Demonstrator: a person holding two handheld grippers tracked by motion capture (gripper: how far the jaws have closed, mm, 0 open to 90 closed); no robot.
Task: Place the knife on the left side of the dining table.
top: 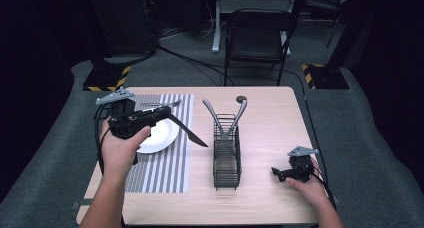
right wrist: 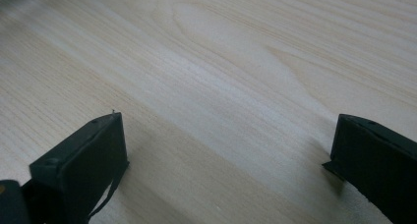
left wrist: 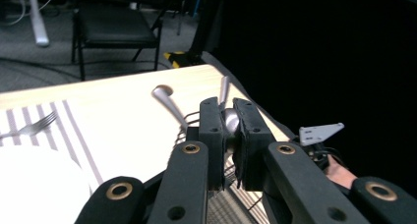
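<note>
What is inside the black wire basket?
Two grey utensil handles stick up out of the wire basket. Their working ends are down inside, behind the wires, so what kind they are stays hidden.

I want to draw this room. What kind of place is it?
Probably a recording studio or lab, not a kitchen: a small wooden table with a plate stands on grey carpet amid floor cables, dark surroundings and hazard-striped stand bases.

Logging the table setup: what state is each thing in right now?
left gripper: jaws shut on the knife.
knife: held above the striped mat, blade toward the wire rack.
right gripper: jaws open, nothing between.
fork: lying on the mat.
plate: on the mat.
wire rack: upright, two utensils leaning in it.
</note>
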